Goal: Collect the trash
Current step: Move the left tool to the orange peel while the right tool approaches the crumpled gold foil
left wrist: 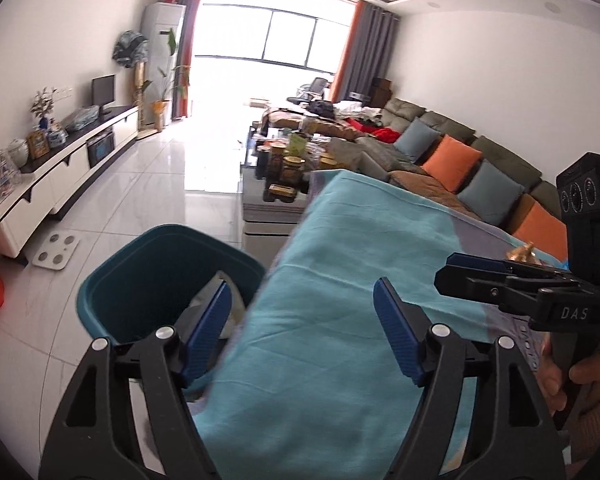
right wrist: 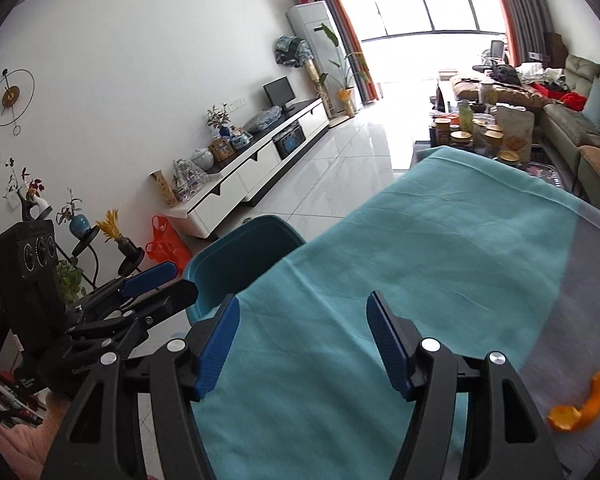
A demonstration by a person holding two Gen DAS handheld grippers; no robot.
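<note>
A table draped in a turquoise cloth (left wrist: 332, 280) runs down the middle of the living room, with a strip of grey patterned cloth (right wrist: 572, 320) showing along its far side. Right against the table's left edge stands a deep teal plastic trash bin (left wrist: 140, 276), and some pale crumpled scraps already lie inside it (left wrist: 216, 296).

The left gripper (left wrist: 302, 328) is held over the table's edge next to the bin, its blue-padded fingers (left wrist: 210, 320) wide apart with nothing between them. The right gripper (right wrist: 302, 340) hangs above the turquoise cloth, its fingers likewise spread and holding nothing; from the left camera it shows side-on at the right (left wrist: 500, 280).

A curled piece of orange peel (right wrist: 580, 408) rests on the grey cloth, off to the right of the right gripper and apart from it. Something small and brownish sits behind the right gripper in the left view (left wrist: 524, 252); I cannot tell what it is
</note>
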